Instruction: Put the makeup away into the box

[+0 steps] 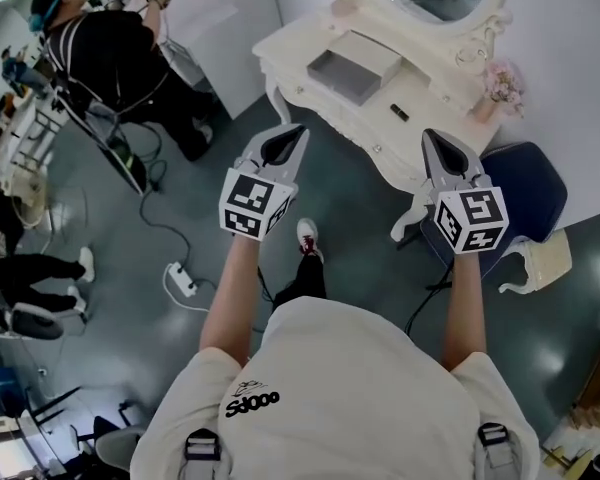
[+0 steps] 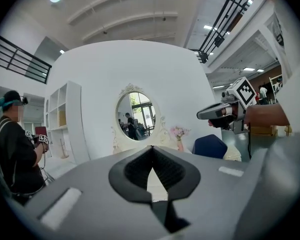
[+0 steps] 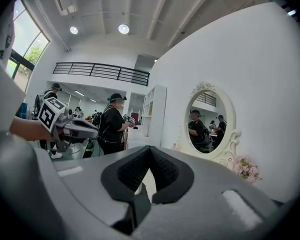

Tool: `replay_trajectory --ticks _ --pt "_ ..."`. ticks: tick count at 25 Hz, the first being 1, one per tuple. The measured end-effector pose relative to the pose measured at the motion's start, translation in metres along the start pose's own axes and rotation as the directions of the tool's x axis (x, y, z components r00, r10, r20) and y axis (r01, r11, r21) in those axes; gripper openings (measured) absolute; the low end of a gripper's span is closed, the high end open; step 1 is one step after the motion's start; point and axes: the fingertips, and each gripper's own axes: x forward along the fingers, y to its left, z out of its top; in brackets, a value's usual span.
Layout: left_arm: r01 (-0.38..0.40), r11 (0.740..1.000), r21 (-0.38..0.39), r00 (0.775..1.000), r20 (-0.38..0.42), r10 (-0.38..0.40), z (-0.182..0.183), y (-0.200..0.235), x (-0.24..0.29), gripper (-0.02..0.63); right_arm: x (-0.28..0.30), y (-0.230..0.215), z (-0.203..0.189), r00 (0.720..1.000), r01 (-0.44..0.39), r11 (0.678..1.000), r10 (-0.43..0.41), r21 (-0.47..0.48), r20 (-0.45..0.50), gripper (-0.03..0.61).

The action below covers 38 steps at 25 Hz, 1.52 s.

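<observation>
Ahead, the white dressing table (image 1: 298, 50) seems beyond reach, so the task looks barely begun. On its top sits the open grey box (image 1: 352, 73), ready to receive things. The left gripper (image 1: 300, 131) and right gripper (image 1: 430, 138) are held level before the person, jaws pressed together and empty, probably just being carried. A small dark item (image 1: 399, 112), likely the makeup, lies on the tabletop near the box.
</observation>
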Motion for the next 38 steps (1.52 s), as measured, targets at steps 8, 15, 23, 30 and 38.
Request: replay_trajectory --ticks 8,15,23,30,38 --pt "0.023 1.000 -0.006 1.000 0.009 -0.023 -0.005 0.106 0.089 0.018 0.120 -0.046 0.011 0.997 0.065 0.997 -0.067 -0.047 -0.036 0.003" --pt "0.043 0.999 -0.025 0.999 -0.004 -0.043 -0.014 0.186 0.155 0.018 0.209 -0.077 0.014 0.992 0.102 0.994 -0.104 -0.026 -0.072 0.003" --pt "0.096 0.995 -0.042 0.995 -0.020 -0.096 -0.032 0.234 0.206 0.018 0.269 -0.108 -0.001 0.971 0.182 0.983 -0.182 -0.013 -0.155 0.005" --pt "0.163 0.984 -0.067 0.985 -0.050 -0.167 -0.053 0.240 0.235 0.018 0.290 -0.126 -0.031 0.951 0.213 0.977 -0.205 0.009 -0.232 0.006" --pt "0.181 0.975 -0.125 0.973 -0.119 -0.196 -0.084 0.230 0.274 0.018 0.286 -0.153 -0.106 0.898 0.183 0.983 -0.168 -0.004 -0.407 0.083"
